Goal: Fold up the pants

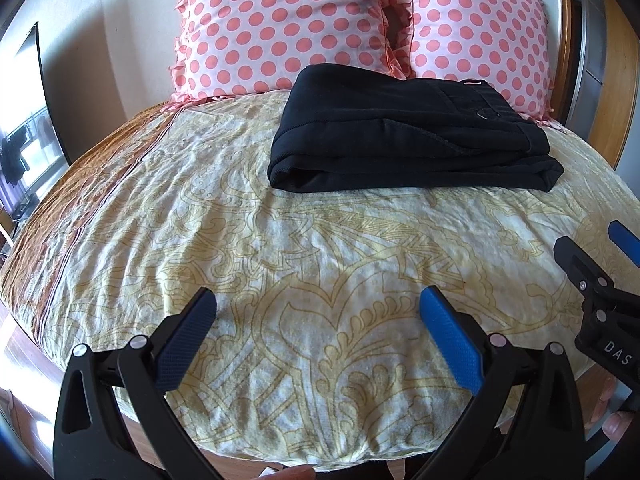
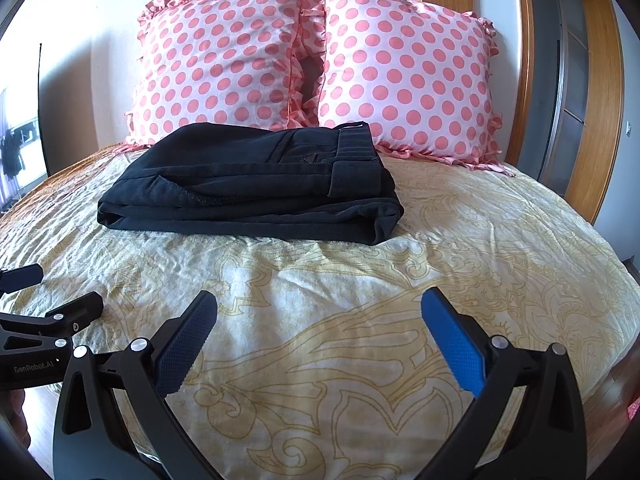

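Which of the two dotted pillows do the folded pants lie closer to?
The left pillow: the folded black pants lie mostly in front of it. The right pillow stands past their waistband end.

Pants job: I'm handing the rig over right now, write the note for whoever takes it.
Left gripper: open, empty, over the bedspread near the front edge.
Right gripper: open, empty, beside the left one.
Pants: folded into a compact black stack on the bed, lying in front of the two polka-dot pillows, clear of both grippers.
Done: the fold looks complete.
Left: probably nothing; maybe square up the slightly uneven edges.
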`<state>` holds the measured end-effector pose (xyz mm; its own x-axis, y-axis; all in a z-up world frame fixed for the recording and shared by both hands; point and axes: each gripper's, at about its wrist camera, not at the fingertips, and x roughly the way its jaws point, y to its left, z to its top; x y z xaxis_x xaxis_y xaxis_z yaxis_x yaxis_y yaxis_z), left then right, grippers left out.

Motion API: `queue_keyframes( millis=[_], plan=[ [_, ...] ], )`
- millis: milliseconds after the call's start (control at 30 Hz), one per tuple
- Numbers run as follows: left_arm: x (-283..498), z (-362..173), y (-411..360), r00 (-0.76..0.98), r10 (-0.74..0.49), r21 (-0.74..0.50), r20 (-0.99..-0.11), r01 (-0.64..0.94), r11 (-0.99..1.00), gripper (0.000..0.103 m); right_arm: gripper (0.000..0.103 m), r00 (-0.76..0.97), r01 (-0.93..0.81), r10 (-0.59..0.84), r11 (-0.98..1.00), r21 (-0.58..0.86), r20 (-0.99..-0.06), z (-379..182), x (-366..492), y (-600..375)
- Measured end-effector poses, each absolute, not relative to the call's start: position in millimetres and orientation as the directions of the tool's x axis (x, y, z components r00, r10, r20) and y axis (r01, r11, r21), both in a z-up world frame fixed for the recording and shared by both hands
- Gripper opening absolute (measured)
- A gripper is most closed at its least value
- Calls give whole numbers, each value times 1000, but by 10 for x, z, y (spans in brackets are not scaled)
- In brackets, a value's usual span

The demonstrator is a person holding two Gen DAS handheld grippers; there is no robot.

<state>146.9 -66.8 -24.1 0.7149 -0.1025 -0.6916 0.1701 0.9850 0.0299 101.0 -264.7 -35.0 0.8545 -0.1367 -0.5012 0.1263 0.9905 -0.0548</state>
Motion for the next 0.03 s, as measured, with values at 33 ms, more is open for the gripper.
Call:
queue_keyframes(
  millis=[33],
  plan=[
    [1468, -241, -666, 714, -103, 29, -692, 170, 985, 101, 102, 855, 126, -137, 990, -54, -501, -353, 1004, -2643]
  ],
)
